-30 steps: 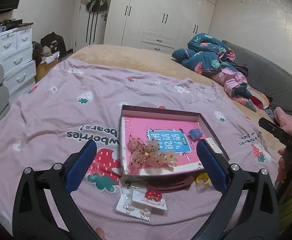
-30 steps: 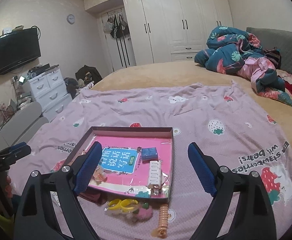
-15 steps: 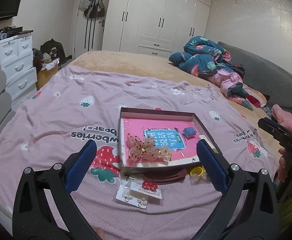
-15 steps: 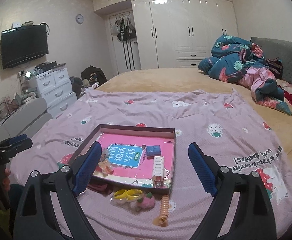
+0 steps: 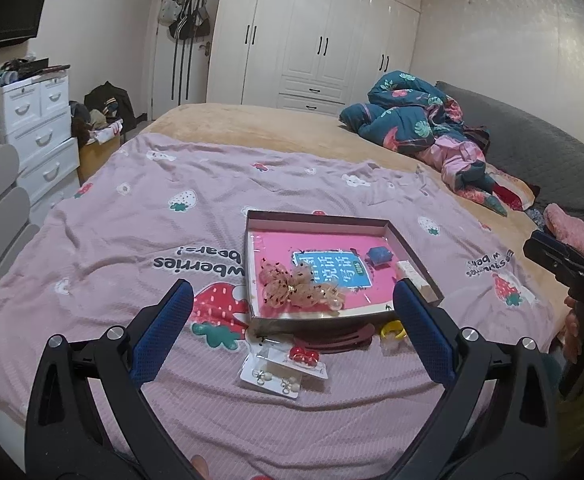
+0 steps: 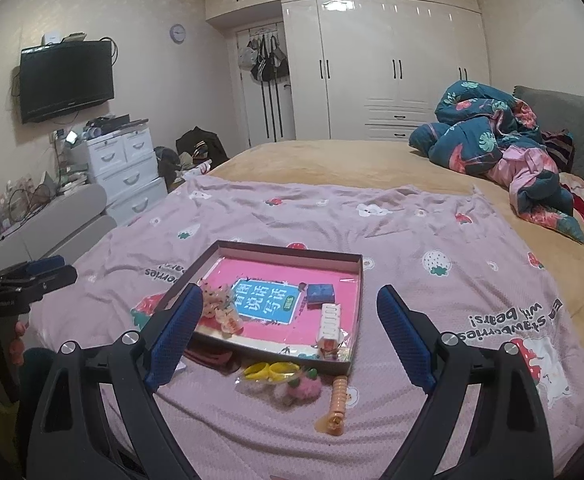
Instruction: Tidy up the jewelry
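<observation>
A shallow brown cardboard tray (image 5: 412, 254) is set on the pink strawberry-print blanket (image 5: 112, 248) covering the bed. White wardrobes (image 6: 396, 68) line the far wall. The jaws of both the left gripper (image 5: 292, 326) and the right gripper (image 6: 290, 328) are held wide apart, empty.

blanket (image 5: 132, 248): lilac, strawberries | tray (image 5: 316, 219): pink | claw pads (image 5: 162, 332): blue

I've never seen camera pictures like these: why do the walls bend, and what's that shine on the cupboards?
Left wrist view: the fisheye lens bows the wardrobe and darkens the corners; the tray in the middle stays sharp. Right wrist view: the same bending, and a ceiling light glares white off the glossy wardrobe doors.
</observation>
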Demonstrator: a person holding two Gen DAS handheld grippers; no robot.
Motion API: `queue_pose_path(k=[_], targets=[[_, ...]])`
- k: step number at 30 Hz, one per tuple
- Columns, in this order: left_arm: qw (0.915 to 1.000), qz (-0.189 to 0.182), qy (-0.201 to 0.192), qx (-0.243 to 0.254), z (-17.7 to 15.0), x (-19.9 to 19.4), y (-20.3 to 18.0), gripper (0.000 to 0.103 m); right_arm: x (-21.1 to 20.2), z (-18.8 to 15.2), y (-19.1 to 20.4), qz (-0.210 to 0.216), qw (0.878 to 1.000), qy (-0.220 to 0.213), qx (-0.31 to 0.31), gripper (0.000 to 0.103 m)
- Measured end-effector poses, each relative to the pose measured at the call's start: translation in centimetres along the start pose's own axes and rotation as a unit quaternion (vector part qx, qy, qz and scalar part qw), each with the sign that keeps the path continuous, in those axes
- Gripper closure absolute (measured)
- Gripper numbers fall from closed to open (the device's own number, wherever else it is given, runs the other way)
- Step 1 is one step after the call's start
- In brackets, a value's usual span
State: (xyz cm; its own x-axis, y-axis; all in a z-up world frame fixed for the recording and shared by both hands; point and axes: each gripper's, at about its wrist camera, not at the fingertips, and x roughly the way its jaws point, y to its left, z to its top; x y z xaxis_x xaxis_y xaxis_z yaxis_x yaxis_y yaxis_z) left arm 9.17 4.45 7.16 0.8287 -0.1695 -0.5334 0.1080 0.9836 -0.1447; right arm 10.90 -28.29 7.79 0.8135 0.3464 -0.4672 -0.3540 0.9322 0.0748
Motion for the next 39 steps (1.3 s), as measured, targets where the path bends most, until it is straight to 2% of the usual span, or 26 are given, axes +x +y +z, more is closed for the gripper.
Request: queue_pose_path(k=[11, 24, 30, 39], targets=[[0.9998, 0.007, 0.016, 0.004, -1.3, -0.6, 0.1, 0.01, 0.4, -2.2, 0.2, 0.005, 0.999, 0.035, -0.012, 0.015], [0.9977, -0.005, 0.065, 0.02, -4.1, 1.9, -1.4, 0.01, 2.4, -5.1, -0.2, 0.0, 0.997, 0.08, -0.018, 0.015], [0.9937, -0.019, 0.098, 0.051, -6.2, 4.0, -3.5, 0.01, 3.7, -6.1, 0.0, 0.004, 0.994, 0.103, -0.024, 0.015], [0.9869, 0.01, 0.128, 0.097, -8.0, 7.5, -3.9, 0.01, 6.3, -7.5, -1.1, -0.004, 0.99, 0.141, -0.022, 0.015]])
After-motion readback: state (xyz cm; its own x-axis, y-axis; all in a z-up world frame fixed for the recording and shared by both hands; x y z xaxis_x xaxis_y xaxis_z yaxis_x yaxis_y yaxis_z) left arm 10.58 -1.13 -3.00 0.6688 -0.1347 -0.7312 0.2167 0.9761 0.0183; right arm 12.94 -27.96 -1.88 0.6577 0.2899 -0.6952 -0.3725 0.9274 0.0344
